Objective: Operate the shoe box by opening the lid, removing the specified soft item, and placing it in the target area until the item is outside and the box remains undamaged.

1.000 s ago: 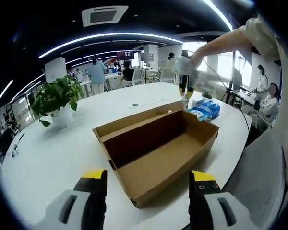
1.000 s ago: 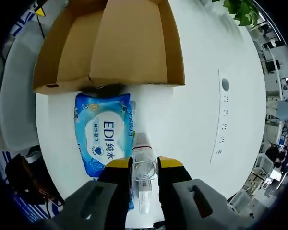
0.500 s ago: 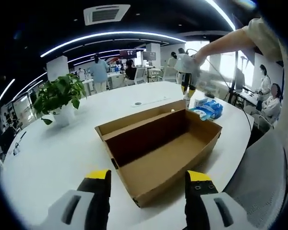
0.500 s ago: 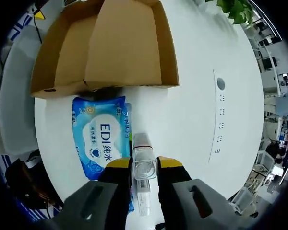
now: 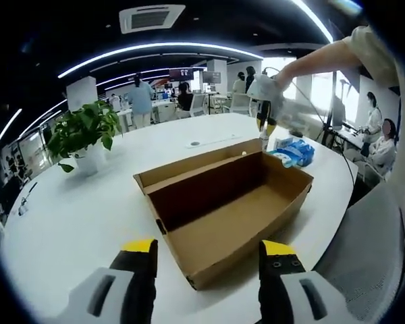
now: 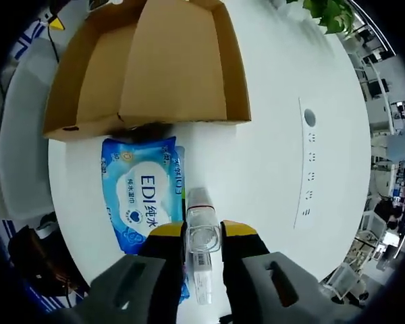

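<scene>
While bare inside, open shoe box [image 5: 229, 209], wipes pack [image 6: 145, 196] just beside.

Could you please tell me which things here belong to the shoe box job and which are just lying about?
Job: open cardboard shoe box; blue wipes pack outside it; small clear bottle in the right gripper.
Lying about: potted plant; table socket strip.

In the right gripper view, the near end of the blue wipes pack [image 6: 142, 203] is hidden behind the right tool [image 6: 203, 233], and the clear bottle [image 6: 202, 260] runs down between its jaws. The shoe box [image 6: 148, 64] is cut off by the picture's top edge, beyond the pack. The small print on the pack is too small to read.
</scene>
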Motion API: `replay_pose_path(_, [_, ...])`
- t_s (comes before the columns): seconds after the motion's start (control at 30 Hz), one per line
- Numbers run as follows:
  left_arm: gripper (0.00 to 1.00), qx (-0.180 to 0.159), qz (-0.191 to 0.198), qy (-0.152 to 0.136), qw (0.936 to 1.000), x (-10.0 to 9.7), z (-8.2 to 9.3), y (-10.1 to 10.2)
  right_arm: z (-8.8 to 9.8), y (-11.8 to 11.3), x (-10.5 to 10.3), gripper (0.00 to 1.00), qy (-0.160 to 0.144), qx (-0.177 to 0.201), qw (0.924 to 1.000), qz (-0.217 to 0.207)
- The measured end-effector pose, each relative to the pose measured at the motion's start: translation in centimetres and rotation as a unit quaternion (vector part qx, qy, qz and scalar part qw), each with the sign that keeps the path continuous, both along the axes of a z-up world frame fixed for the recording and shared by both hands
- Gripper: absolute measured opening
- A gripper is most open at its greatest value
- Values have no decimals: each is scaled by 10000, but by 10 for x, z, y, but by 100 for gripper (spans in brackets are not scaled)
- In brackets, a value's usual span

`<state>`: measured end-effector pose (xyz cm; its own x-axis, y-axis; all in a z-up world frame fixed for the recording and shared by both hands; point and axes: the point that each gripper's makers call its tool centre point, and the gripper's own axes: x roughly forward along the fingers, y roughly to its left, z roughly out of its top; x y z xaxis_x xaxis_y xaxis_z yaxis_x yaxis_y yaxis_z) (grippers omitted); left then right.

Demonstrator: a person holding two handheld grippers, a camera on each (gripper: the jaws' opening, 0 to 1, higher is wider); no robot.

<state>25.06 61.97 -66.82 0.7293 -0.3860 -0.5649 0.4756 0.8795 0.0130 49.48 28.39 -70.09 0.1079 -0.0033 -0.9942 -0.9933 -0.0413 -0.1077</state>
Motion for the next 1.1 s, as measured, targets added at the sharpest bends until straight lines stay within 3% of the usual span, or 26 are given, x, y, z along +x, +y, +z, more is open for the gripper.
replay_pose_path(0.23, [58,-23,167,64,9998,4,-2,5,2,1,2,20,-82,42,10000,22])
replay_pose_path(0.47, [48,240,475,208,9984,11,-9,16,10,5,4,24,-257,176,9995,55])
replay_pose_path(0.6, [38,203,752,305,9965,15,-12,21,17,16,4,27,-449,369,9982,147])
replay_pose_path(0.77, [30,252,1063,504,9927,16,-21,30,21,21,1,30,-526,445,9974,232])
replay_pose_path(0.87, [25,93,1385,675,9880,16,-27,35,27,26,3,30,-647,524,9962,243])
replay_pose_path(1.1, [17,-47,1606,900,9829,14,-37,37,31,27,2,31,-661,575,9958,270])
